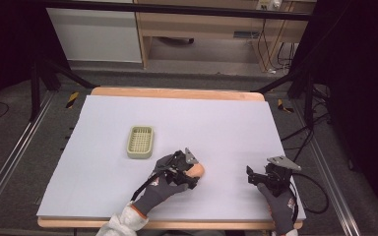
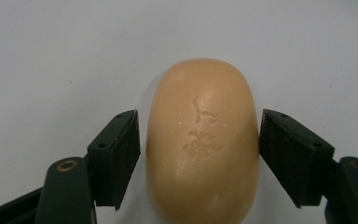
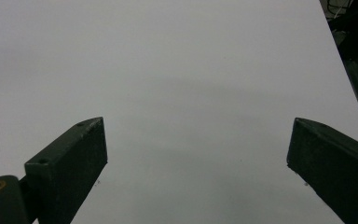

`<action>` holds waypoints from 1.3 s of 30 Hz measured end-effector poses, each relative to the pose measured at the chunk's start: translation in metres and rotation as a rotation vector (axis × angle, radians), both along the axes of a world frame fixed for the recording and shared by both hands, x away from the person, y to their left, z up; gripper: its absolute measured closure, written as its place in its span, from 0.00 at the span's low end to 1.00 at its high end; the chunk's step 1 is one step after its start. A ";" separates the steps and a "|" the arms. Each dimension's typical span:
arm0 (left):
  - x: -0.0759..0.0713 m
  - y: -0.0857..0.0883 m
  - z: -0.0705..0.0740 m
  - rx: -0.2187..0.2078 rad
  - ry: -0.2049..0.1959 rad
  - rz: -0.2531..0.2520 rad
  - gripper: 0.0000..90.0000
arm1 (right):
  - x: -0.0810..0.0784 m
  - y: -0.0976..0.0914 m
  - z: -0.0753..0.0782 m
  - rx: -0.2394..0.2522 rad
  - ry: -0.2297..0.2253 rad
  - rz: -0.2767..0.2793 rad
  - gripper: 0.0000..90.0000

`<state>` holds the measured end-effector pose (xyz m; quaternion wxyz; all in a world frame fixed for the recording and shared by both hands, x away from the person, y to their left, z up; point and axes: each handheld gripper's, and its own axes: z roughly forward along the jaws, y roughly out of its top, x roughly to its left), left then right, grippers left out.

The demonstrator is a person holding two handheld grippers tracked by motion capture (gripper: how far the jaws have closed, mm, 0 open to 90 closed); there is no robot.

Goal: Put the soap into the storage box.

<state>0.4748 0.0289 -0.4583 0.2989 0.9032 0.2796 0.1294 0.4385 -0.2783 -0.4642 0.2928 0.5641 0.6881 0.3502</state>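
While you hold both tools low over the white sheet, this is how things stand:

Soap: your peach-coloured oval soap bar lies flat on the white table cover, toward the near edge and a little left of centre in the high view, stamped characters facing up.

Soap and jaws: in the left gripper view the bar sits squarely between your two black pads, its long axis running along the jaws and its rounded far end reaching past the pad tips. The right pad looks to be against the bar's side; the left pad stands just beside it with a thin sliver of white showing between them.

Left gripper: your left gripper is spread about the bar's width, bracketing the soap rather than squeezing it; no clamp is visible on the left side.

Left hand: your gloved left hand comes in from the near edge and angles toward the right, with the soap's end peeking out at the tool's tip in the high view.

Right gripper: your right gripper rests near the right of the near edge, well apart from the soap, jaws wide apart with bare white cover between them.

Soap dish: a pale green slotted soap dish sits on the cover beyond and to the left of your left gripper, near but apart from the bar.
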 end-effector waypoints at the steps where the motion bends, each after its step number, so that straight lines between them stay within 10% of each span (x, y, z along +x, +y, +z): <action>1: 0.000 -0.001 -0.001 -0.001 0.001 -0.003 0.33 | 0.000 0.000 0.000 -0.001 0.001 0.000 0.06; 39: 0.009 -0.003 -0.008 0.036 0.056 -0.015 0.35 | 0.001 0.001 -0.001 -0.004 0.010 0.006 0.06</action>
